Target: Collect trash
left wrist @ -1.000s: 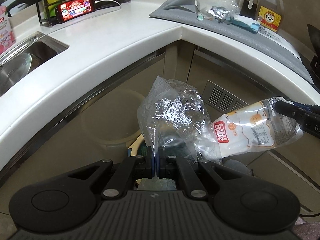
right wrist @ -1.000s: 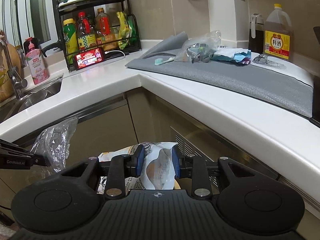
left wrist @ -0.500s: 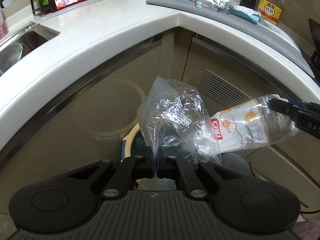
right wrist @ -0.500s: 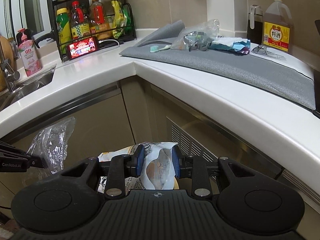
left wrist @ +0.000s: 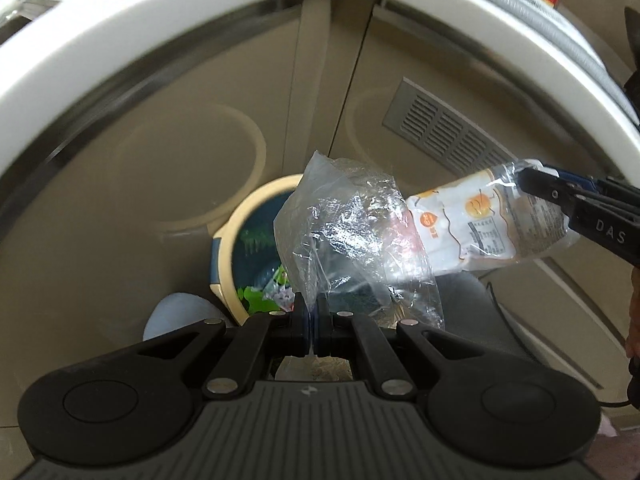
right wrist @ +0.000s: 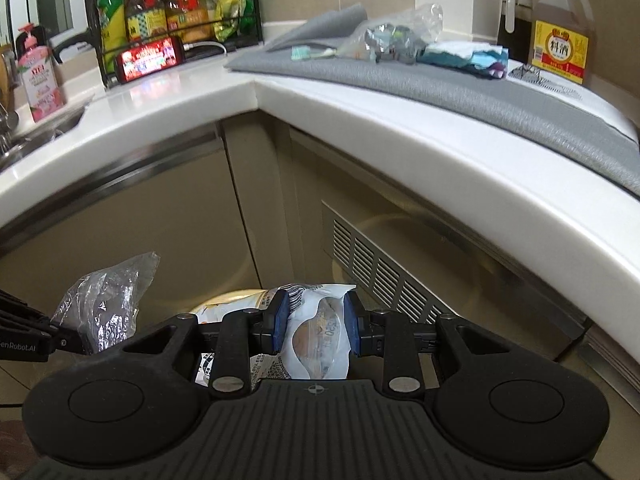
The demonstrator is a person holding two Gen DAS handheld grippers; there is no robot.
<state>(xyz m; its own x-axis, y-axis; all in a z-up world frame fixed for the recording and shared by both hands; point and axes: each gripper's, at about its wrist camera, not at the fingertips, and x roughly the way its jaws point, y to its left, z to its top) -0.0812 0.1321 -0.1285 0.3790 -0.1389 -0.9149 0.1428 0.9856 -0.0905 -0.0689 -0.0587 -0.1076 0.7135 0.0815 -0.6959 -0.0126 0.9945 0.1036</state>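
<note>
Evidently the carry-to-bin step is in hand: both claws hold trash below the counter edge, over the bin [left wrist: 224, 248] at lower centre-left of the left wrist frame. The left gripper [left wrist: 311, 322] has its jaws pinched fully together on a thin fold of the clear plastic bag [left wrist: 352, 240], which stands up crumpled just above them. The right gripper [right wrist: 315, 326] is partly open around the white snack wrapper [right wrist: 316, 336], pads pressing on both sides.

Next, I judge, each claw must be brought above the bin's mouth and opened; the light film may cling to the pads.

Only the left view shows the bin, with coloured litter already inside, and the wrapper's full length reaching in from the right edge. Only the right view shows the countertop: on the grey mat [right wrist: 500, 96] at upper right lie more crumpled plastic [right wrist: 396, 36] and a blue-white packet [right wrist: 464, 56], seemingly trash not yet collected.
</note>
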